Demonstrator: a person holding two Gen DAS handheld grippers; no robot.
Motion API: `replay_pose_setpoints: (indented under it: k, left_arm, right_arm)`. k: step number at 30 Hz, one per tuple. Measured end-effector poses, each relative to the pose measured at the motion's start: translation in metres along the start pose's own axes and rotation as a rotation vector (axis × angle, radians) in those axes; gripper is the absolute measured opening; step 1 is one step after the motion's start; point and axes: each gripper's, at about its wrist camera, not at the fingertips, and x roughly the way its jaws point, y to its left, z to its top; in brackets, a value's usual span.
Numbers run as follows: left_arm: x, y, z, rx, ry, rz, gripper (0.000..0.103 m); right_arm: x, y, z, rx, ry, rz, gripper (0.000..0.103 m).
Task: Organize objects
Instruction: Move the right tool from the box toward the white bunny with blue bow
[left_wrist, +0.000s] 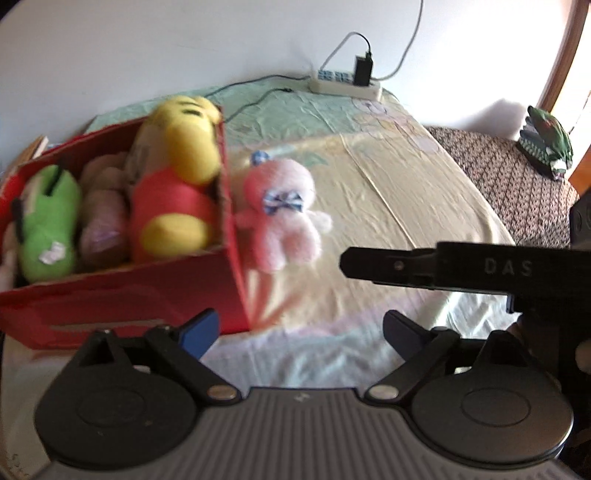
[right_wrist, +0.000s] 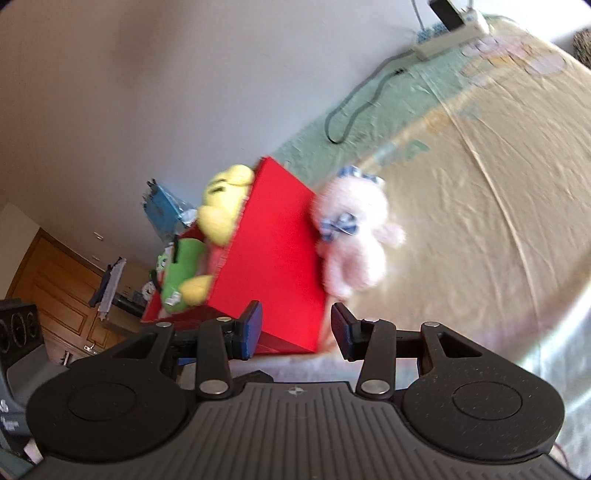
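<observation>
Left wrist: one red box (left_wrist: 122, 295) | three plush inside | one pink plush (left_wrist: 280, 218) outside | both grippers open, empty

On the bed (left_wrist: 424, 206) the open box (left_wrist: 122, 295) sits toward the left edge, with three plush toys (left_wrist: 173, 177) packed side by side inside it. A small plush doll (left_wrist: 280, 218) lies on the sheet just right of the box, touching its wall. Behind them, at the far edge by the wall, lies a power strip (left_wrist: 345, 83).
</observation>
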Motion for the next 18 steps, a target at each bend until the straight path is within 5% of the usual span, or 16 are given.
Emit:
replay_pose_setpoints:
  k: [18]
  left_arm:
    - [0.072,0.000,-0.020,0.009,0.135,-0.031,0.099]
  right_arm:
    - [0.071,-0.058,0.027,0.096,0.065,-0.049,0.045]
